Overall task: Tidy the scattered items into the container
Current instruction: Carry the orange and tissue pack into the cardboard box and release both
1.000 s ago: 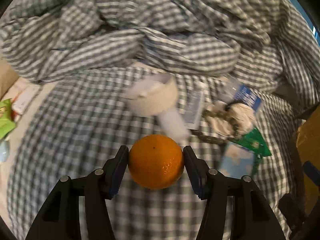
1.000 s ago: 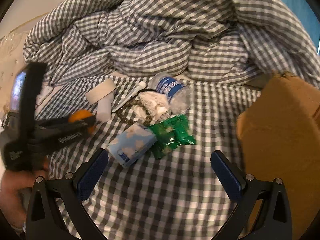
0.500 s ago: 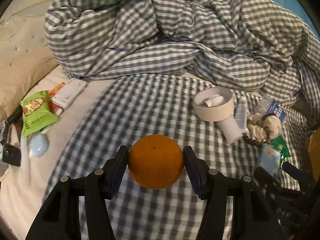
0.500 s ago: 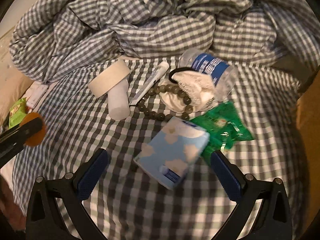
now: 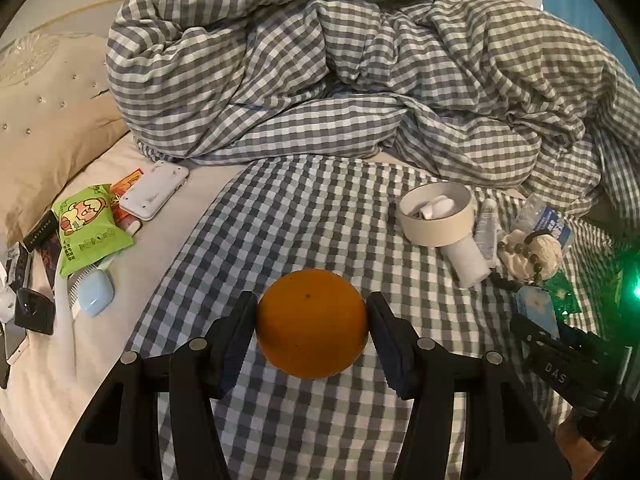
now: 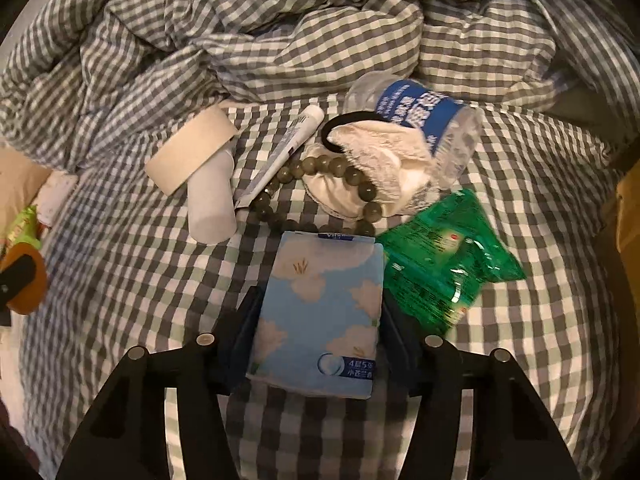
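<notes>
My left gripper [image 5: 311,326] is shut on an orange [image 5: 312,322] and holds it above the checked bed sheet. My right gripper [image 6: 318,332] is shut on a blue tissue pack [image 6: 320,312] with a cloud print, which lies on the sheet. Beside the pack lie a green snack bag [image 6: 444,272], a bead bracelet [image 6: 320,176], a white cloth with a black hair tie [image 6: 372,168], a water bottle [image 6: 420,116], a tube [image 6: 284,156], a tape roll [image 6: 188,152] and a white cylinder [image 6: 212,200]. The cardboard box [image 6: 628,208] shows only at the right edge.
A crumpled checked duvet [image 5: 360,80] fills the back of the bed. At the left by the beige pillow [image 5: 44,120] lie a green snack pack [image 5: 86,228], a white device [image 5: 154,196], a light-blue brush [image 5: 94,292] and small dark items [image 5: 34,308].
My right gripper moved forward and down over the tissue pack and closed on it. My left gripper pulled back and to the left with the orange still held.
</notes>
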`<state>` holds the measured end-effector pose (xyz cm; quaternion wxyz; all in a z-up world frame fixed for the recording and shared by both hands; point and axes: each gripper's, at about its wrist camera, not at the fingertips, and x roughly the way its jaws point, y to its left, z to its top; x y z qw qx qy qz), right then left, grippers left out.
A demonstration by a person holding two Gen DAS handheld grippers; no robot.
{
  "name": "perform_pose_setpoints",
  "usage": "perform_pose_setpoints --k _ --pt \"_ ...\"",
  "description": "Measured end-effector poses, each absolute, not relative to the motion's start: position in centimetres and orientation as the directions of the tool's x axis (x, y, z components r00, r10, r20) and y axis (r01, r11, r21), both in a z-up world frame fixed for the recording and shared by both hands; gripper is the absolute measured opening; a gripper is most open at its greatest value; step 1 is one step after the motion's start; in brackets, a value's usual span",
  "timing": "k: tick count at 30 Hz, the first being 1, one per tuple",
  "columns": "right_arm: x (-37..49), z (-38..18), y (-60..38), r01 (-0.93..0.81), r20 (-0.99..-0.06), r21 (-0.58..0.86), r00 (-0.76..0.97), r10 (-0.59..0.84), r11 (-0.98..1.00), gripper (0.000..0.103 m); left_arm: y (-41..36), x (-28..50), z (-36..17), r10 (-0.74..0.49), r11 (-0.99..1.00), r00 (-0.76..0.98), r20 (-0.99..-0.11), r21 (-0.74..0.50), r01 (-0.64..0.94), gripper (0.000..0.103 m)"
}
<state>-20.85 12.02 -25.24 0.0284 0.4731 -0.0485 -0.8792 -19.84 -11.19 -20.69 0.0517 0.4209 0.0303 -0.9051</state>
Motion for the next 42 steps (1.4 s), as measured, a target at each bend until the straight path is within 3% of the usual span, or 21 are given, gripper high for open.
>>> perform_pose_setpoints --k 24,42 --pt "-9.8 -8.6 19.4 0.037 -0.634 0.139 -0.764 -0.118 -0.990 0.055 -0.1 -14.1 -10.0 0.047 -0.999 -0.742 -0.668 -0.034 -0.032 0.058" --pt "-0.4 0.1 31.2 -0.078 -0.517 0.097 -0.856 0.017 -0.992 0.056 12.3 -8.6 -1.9 0.187 -0.979 -0.800 -0.571 -0.043 -0.197 0.058"
